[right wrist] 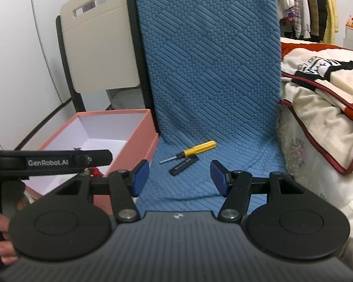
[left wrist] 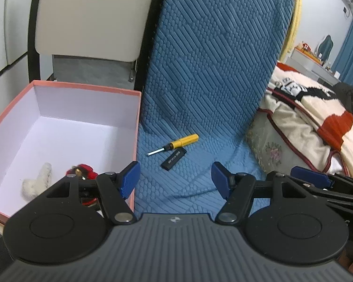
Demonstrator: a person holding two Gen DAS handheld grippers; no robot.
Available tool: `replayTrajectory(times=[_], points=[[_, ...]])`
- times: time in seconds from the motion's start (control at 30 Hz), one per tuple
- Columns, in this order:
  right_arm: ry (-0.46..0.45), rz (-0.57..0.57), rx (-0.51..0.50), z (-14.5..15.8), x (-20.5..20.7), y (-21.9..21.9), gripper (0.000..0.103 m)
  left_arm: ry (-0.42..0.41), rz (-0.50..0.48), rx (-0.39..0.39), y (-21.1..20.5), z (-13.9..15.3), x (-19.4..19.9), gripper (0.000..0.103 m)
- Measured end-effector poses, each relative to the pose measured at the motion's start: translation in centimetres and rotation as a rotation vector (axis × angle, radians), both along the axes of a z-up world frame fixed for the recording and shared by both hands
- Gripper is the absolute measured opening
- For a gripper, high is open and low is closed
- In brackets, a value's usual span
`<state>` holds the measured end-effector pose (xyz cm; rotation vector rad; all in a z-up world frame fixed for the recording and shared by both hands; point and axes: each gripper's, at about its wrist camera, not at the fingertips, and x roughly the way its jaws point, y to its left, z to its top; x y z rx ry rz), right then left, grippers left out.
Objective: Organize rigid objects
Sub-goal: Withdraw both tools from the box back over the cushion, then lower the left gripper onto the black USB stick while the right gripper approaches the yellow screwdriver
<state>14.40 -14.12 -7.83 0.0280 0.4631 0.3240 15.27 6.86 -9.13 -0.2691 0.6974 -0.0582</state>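
Item 1, left gripper (left wrist: pixel 174 179): jaws spread wide, nothing between the blue pads. I hold it low over the blue quilted cover (left wrist: pixel 211 70), its left finger just beside the box wall, so both loose items sit ahead at twelve o'clock.

Item 2, right gripper (right wrist: pixel 179 178): jaws likewise wide and empty. It hangs alongside the left unit, which crosses its view at nine o'clock.

Item 3, yellow-handled screwdriver (left wrist: pixel 176 143): lies flat on the cover, blade toward eight o'clock, handle toward two o'clock. Not yet sorted.

Item 4, black stick (left wrist: pixel 174 158): slim and rectangular, with small white lettering I cannot read. It lies just beside the screwdriver on the near side, roughly parallel; whether they touch I cannot tell. Not yet sorted.

Item 5, pink box (left wrist: pixel 87 87): open, white inside, at nine o'clock from the tools, against the cover's edge. I judge it the collection point, set close to keep each carry short.

Item 6, box contents: a cream plush piece (left wrist: pixel 37 181) and a red object (left wrist: pixel 84 170), partly hidden by my left finger.

Judgement: either gripper is set wide enough to take the screwdriver across its handle first.
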Motion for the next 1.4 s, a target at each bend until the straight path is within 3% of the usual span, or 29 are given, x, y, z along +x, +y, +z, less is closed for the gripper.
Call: replayTrajectory(times=[0.53,0.83,1.07,1.4], points=[[0.015,-0.057,0.003,-4.7,0.5,-4.3,0.061,0.036,-0.043,0.029,-4.9,-3.4,0.8,0.072],[0.020,-0.085,0.110,-5.9,2.5,-6.4,0.061,0.058,-0.047,0.041,-6.8,-5.5,2.7,0.072],[0.056,-0.089,0.193,-6.4,5.1,-7.7,0.062,0.054,-0.071,0.118,-8.1,-7.0,5.6,0.072],[0.087,-0.039,0.164,-6.8,9.7,-6.0,0.062,0.042,-0.114,0.221,-8.8,-9.1,10.0,0.072]])
